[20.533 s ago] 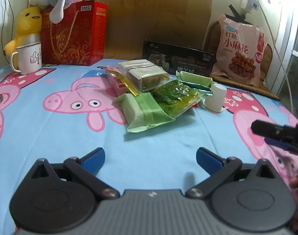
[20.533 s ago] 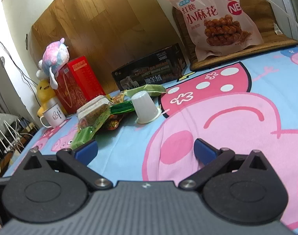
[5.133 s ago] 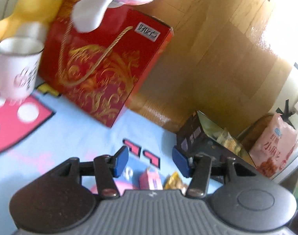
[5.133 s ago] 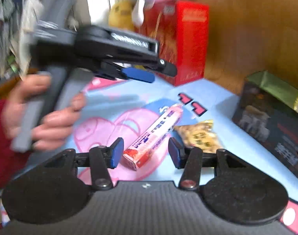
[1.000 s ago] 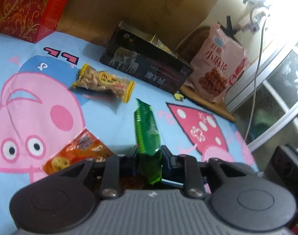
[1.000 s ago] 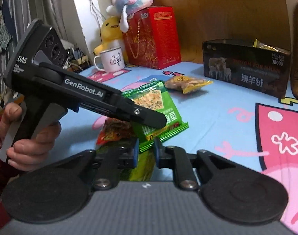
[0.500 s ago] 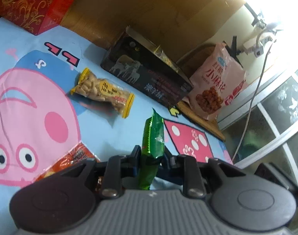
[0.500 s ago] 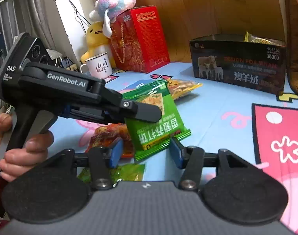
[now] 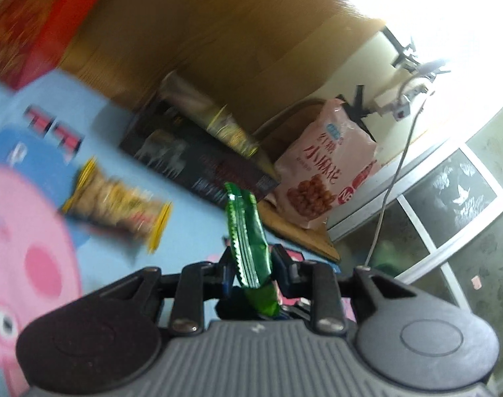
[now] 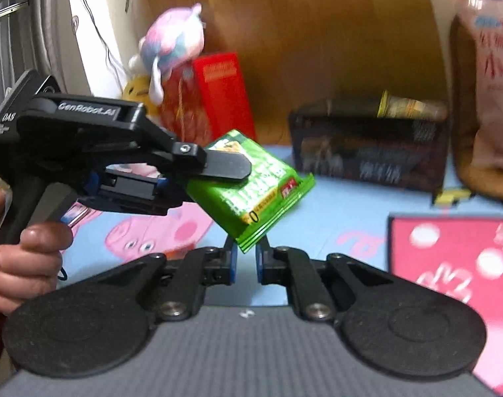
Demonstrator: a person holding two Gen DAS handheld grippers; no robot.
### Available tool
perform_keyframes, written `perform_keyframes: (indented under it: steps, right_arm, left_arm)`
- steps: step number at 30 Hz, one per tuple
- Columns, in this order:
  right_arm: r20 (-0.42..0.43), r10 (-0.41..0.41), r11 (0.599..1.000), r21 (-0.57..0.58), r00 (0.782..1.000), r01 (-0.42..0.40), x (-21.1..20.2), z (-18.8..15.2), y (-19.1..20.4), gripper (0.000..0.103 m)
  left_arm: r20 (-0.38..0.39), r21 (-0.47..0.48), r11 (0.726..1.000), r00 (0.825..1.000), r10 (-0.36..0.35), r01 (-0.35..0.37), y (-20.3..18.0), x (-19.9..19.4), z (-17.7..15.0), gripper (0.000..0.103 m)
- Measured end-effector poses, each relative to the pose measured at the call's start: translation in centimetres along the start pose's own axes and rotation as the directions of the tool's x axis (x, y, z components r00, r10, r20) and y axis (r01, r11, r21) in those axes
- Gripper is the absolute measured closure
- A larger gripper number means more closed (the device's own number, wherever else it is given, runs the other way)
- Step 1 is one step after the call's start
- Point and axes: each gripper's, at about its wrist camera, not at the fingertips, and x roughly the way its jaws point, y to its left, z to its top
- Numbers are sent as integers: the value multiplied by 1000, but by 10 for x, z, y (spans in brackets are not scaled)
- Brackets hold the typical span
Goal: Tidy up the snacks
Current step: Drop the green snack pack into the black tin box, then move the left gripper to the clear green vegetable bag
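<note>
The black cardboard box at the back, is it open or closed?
Open. The black cardboard box has no lid across its top, and a yellow-ended snack packet pokes out above its rim.

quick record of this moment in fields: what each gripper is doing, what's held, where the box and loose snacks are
left hand-held gripper: shut on green snack packet, held off the bed
right hand-held gripper: nearly shut, nothing between its fingers
green snack packet, right wrist view, in the air, above the right fingers
black box: open-topped, at the wooden wall, a packet already inside
peanut packet: lying on the cartoon sheet
pink snack bag: leaning beside the box
</note>
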Motion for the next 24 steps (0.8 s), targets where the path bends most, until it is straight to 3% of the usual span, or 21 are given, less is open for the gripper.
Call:
perform_keyframes:
  steps: [8, 9, 10, 13, 16, 20, 24]
  right_arm:
    - [117, -83, 995, -40, 990, 89, 13, 54, -36, 88]
    - [126, -95, 994, -49, 988, 102, 20, 63, -41, 88]
    - [135, -110, 991, -57, 985, 118, 29, 72, -47, 88]
    - [145, -160, 982, -75, 976, 172, 54, 92, -61, 88]
    - [140, -211, 976, -22, 968, 216, 65, 98, -78, 85]
    - [158, -183, 983, 25, 970, 181, 46, 80, -83, 82]
    - [115, -144, 988, 70, 983, 137, 26, 53, -78, 81]
  left_arm:
    - [77, 132, 991, 997, 21, -31, -26, 41, 66, 75]
    - [92, 143, 988, 995, 37, -50, -28, 48, 76, 67]
    - [99, 155, 985, 993, 67, -82, -27, 58, 86, 53]
    - [114, 191, 955, 972, 208, -227, -21, 89, 102, 47]
    - [94, 216, 925, 950, 299, -313, -10, 103, 102, 48]
    - [139, 226, 929, 953, 268, -294, -4, 78, 87, 43]
    - [156, 175, 945, 955, 250, -276, 4, 40, 68, 43]
